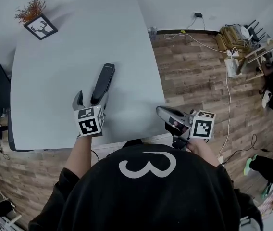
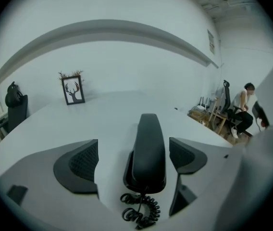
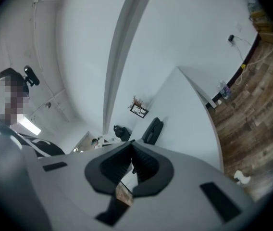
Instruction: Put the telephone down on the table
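Now the left hand-held gripper (image 2: 133,146) has its jaws wide apart, pads clear of the telephone handset (image 2: 148,150), which lies flat on the white table (image 1: 55,71) between them. Set-down looks complete; next, back straight off. Right hand-held gripper (image 3: 130,163): jaws together, empty.

Legible txt, head view: one white mark (image 1: 147,165) only, reads approx. as "3", on person's black top (image 1: 189,201). Left gripper (image 1: 92,99) & right gripper (image 1: 161,112): cube faces carry square b/w code patterns, not readable as chars. Wall plaque (image 2: 210,41), left gripper view: print too small to read. Framed picture (image 1: 40,27): deer-head silhouette only.
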A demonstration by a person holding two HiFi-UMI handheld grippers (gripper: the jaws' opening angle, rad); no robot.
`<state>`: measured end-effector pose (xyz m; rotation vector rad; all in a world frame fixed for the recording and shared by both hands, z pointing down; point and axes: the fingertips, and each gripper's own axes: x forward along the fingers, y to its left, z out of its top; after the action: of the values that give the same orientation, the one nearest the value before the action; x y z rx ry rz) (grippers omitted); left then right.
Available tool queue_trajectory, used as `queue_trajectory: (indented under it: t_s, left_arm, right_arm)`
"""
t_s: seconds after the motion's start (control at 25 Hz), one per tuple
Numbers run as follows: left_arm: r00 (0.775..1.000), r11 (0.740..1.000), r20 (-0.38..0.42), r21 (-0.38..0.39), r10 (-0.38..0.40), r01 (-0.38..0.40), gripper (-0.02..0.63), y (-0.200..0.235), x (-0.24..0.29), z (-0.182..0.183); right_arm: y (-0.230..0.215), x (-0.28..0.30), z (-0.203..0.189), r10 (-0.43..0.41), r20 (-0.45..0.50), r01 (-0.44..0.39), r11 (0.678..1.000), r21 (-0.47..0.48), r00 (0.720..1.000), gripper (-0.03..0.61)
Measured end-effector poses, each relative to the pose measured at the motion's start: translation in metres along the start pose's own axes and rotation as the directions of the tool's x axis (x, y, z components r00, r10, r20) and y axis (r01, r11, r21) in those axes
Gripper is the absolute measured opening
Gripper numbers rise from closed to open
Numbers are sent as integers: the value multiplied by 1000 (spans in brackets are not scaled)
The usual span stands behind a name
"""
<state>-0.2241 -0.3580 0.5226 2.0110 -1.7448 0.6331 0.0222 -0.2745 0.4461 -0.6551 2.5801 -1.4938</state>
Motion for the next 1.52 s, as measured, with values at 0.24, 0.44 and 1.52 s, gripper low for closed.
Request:
queue_trajectory:
  t_s: [0.24, 0.44, 1.52]
  left_arm:
    - [972, 961, 219, -242, -84, 137, 448, 4, -93, 72]
    - [887, 924, 420, -229, -190, 307, 439, -34, -192, 126]
    - [777, 814, 319, -32, -542, 581, 12, -269, -355, 2]
  right_arm:
    - [35, -30, 6, 48, -32, -53, 977, -208, 998, 9]
    - [92, -38, 12, 166, -45, -171, 931, -322, 985, 9]
    - [204, -156, -100, 291, -147, -325, 809, -490, 945, 8]
